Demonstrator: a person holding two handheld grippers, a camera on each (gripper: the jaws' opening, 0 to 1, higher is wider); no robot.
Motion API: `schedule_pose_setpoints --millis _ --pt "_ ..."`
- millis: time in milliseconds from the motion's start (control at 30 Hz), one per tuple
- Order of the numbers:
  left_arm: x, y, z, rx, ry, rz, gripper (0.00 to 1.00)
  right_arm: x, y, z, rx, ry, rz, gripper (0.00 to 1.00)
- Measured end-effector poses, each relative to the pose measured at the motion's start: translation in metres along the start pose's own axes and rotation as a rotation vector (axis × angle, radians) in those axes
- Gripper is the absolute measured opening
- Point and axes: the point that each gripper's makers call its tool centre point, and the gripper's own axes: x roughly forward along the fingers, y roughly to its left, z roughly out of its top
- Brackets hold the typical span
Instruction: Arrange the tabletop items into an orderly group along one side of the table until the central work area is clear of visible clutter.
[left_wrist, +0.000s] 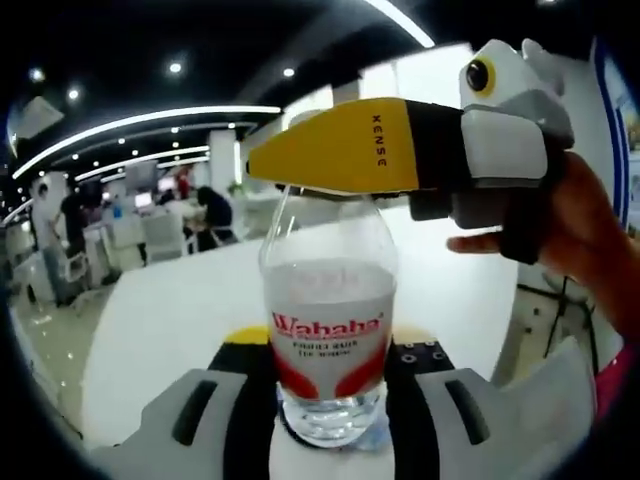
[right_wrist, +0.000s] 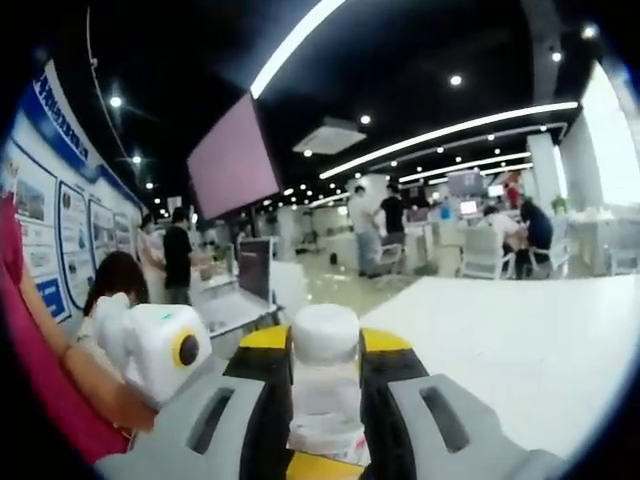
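A clear water bottle (left_wrist: 328, 300) with a red and white Wahaha label stands upright between the jaws of my left gripper (left_wrist: 330, 355), which is shut on its lower body. My right gripper (left_wrist: 340, 150), yellow, black and white, reaches in from the right across the bottle's top and hides the cap. In the right gripper view the white cap (right_wrist: 325, 335) sits tight between the jaws of the right gripper (right_wrist: 325, 355), which is shut on it. The left gripper (right_wrist: 150, 350) shows at the lower left there. A hand (left_wrist: 585, 230) holds the right gripper.
The white table (left_wrist: 170, 320) spreads behind the bottle and runs to the right (right_wrist: 520, 340) in the right gripper view. Beyond it are desks, chairs and several people (right_wrist: 380, 225). A big hanging screen (right_wrist: 232, 160) and a poster wall (right_wrist: 60, 240) are on the left.
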Motion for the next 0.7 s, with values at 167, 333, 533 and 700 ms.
schedule_pose_setpoints --millis 167,333,533,700 --pt "-0.003 -0.008 0.000 -0.017 -0.002 -0.098 0.37 -0.004 0.005 -0.002 -0.005 0.039 0.059 0.25" --pt "-0.009 -0.020 0.000 0.014 0.000 -0.230 0.37 -0.011 0.007 -0.003 -0.079 0.064 0.098 0.37" --pt "-0.023 -0.032 0.006 -0.002 -0.022 -0.439 0.38 -0.025 0.035 -0.016 -0.180 0.133 0.286 0.42" --pt "-0.036 -0.042 0.002 0.018 0.004 -0.575 0.38 -0.032 0.049 -0.013 -0.179 0.121 0.359 0.45"
